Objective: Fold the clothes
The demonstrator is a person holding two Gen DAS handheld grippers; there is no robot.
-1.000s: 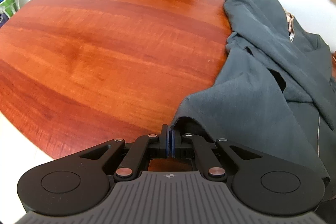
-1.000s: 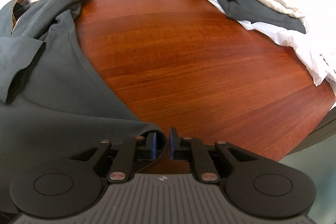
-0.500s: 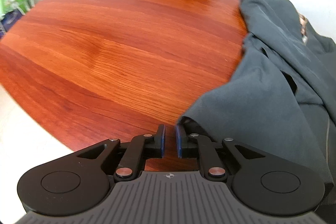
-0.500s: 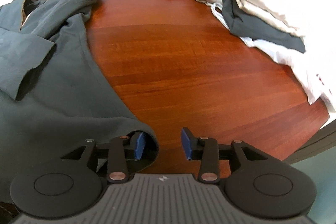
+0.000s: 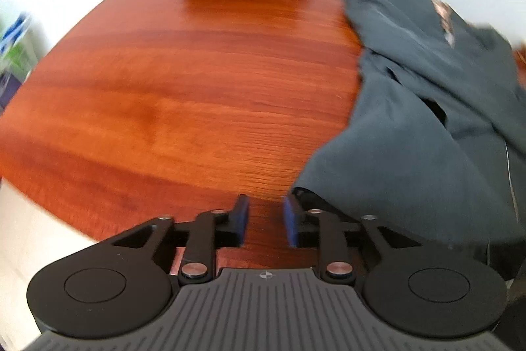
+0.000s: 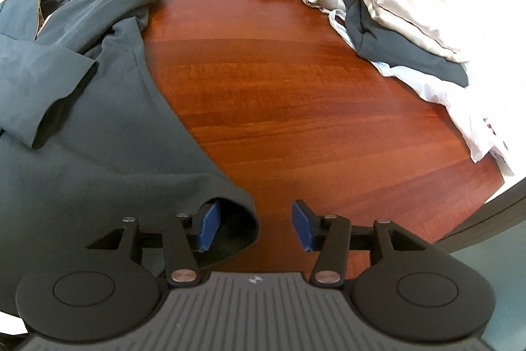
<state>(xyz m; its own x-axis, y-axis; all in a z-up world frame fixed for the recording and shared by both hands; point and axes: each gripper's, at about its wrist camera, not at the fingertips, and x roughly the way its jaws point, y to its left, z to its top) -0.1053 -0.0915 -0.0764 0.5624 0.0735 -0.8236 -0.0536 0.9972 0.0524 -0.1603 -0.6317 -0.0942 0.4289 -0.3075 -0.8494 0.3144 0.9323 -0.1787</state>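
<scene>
dark green garment [image 5: 411, 160] hem beside left gripper [image 5: 264, 221], under right gripper [image 6: 256, 227]; both jaws apart.

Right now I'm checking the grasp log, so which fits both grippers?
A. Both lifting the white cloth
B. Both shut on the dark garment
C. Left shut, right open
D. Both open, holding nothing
D: the left gripper and the right gripper each show a clear gap between their blue pads, and the dark green garment lies slack on the table, its hem only draped over one right finger.
</scene>
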